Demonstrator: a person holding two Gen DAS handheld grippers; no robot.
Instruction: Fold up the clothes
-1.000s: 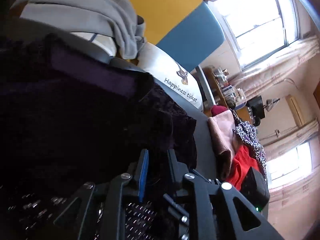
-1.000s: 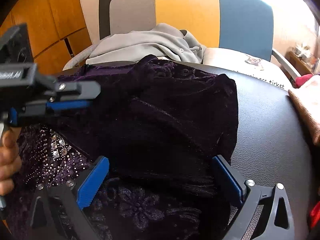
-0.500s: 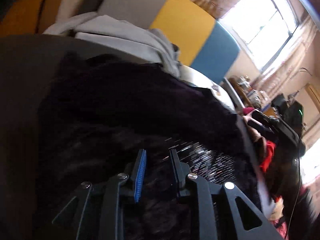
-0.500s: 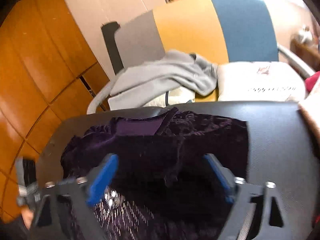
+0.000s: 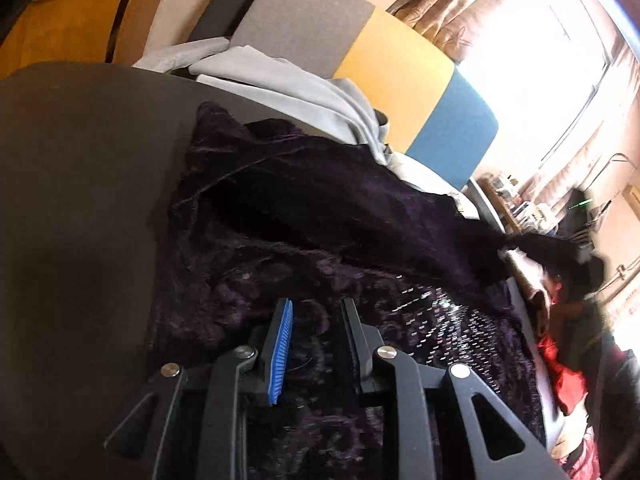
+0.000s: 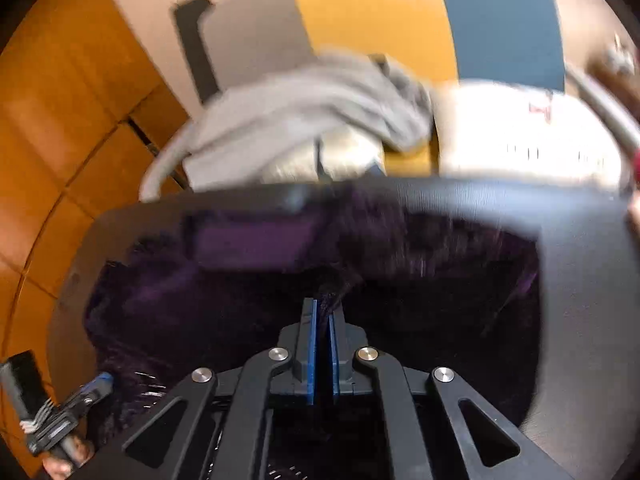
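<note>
Under your tools lies a dark purple crushed-velvet garment point(image 5: 320, 208), plush with a soft sheen and a patch of glinting sequins. It rests on a black table top point(image 5: 80, 200) with a fine leathery grain, matt to faintly glossy. Behind, the pale grey garment point(image 6: 304, 108) looks like soft matt fleece, though it's blurred.

A dark purple velvet garment point(image 5: 304, 208), patterned with flowers and silver studs, is seen on the black worktop point(image 5: 80, 184). A grey garment point(image 6: 304, 108) is draped over a grey, yellow and blue chair point(image 5: 400, 64).
</note>
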